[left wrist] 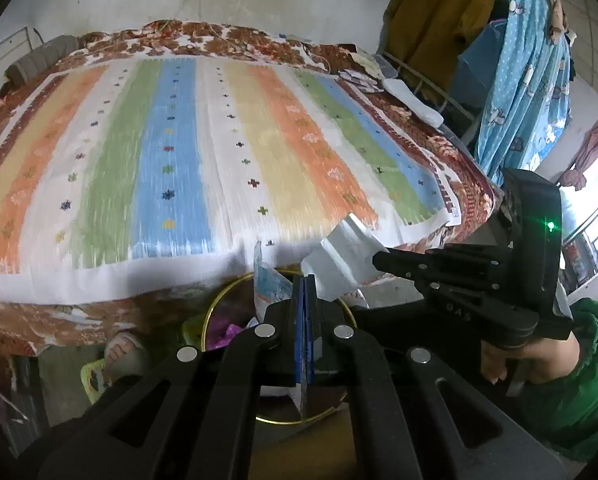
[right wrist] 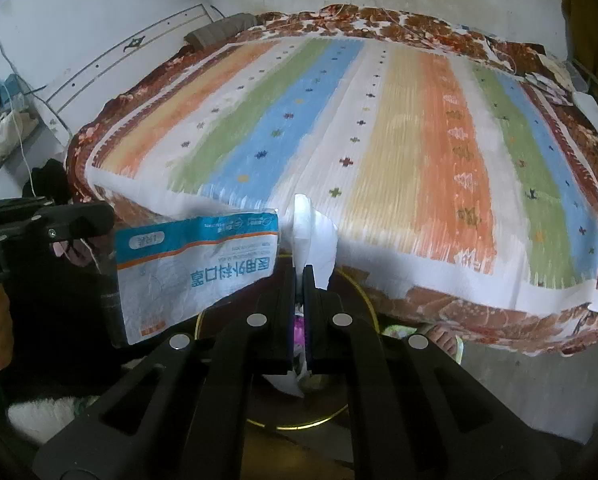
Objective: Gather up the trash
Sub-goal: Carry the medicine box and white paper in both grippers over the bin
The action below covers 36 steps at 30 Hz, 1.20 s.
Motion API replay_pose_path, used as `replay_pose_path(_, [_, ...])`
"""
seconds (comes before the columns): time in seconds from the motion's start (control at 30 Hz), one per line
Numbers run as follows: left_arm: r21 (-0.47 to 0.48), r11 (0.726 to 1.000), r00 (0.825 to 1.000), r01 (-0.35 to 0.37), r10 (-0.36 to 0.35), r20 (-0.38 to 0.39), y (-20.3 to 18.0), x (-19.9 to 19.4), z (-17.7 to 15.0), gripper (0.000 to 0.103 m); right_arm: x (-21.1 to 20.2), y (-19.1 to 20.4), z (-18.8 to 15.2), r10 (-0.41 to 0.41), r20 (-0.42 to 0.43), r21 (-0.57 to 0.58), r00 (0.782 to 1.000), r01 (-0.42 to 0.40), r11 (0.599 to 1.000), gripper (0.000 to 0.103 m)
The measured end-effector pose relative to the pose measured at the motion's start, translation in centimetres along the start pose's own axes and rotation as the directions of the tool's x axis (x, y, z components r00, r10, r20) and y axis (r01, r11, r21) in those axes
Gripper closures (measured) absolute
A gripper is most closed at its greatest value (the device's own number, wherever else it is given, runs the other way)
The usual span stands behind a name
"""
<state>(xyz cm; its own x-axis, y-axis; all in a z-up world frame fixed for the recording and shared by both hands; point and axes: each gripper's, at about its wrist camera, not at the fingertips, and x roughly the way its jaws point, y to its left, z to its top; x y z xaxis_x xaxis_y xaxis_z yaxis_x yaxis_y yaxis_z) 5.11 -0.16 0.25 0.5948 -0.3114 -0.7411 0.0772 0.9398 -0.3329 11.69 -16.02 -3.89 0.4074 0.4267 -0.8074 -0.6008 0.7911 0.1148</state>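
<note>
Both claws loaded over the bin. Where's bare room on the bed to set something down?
Striped sheet is bare from near edge to the brown floral border. Crowded: far right corner with papers, and the bin, where the mask packet and white paper hang.

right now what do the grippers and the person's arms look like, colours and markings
Both grippers are matte black plastic linkages with round silver pivot pins and blue finger pads. The right gripper has a blocky black body with a lit green LED and faint embossed lettering. The left gripper shows small screws. The right hand is bare, in a bright green sleeve.
</note>
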Motion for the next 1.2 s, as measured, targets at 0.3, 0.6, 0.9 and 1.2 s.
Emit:
replay_pose_path(0.3, [-0.008,1.0,0.999,0.008,-0.008,-0.049,-0.5,0.9,-2.0,0.103,1.2,1.0,-2.4,-0.014,-0.057,0.006,0.998,0.015,1.0,0.1])
replay_pose_path(0.6, [-0.081,0.996,0.987,-0.021,0.008,-0.161,0.9,4.7,-2.1,0.103,4.2,1.0,-3.9,-0.031,-0.162,0.033,0.986,0.037,0.999,0.1])
replay_pose_path(0.9, [-0.098,0.992,0.968,-0.082,0.056,-0.244,1.8,8.1,-1.6,0.103,7.4,-0.2,-4.4,-0.005,-0.263,0.11,0.965,0.035,0.993,0.1])
replay_pose_path(1.2, [-0.134,0.988,0.964,-0.075,0.037,-0.263,2.4,10.0,-1.1,0.103,9.6,-0.8,-4.5,0.022,-0.305,0.163,0.952,0.03,0.986,0.099])
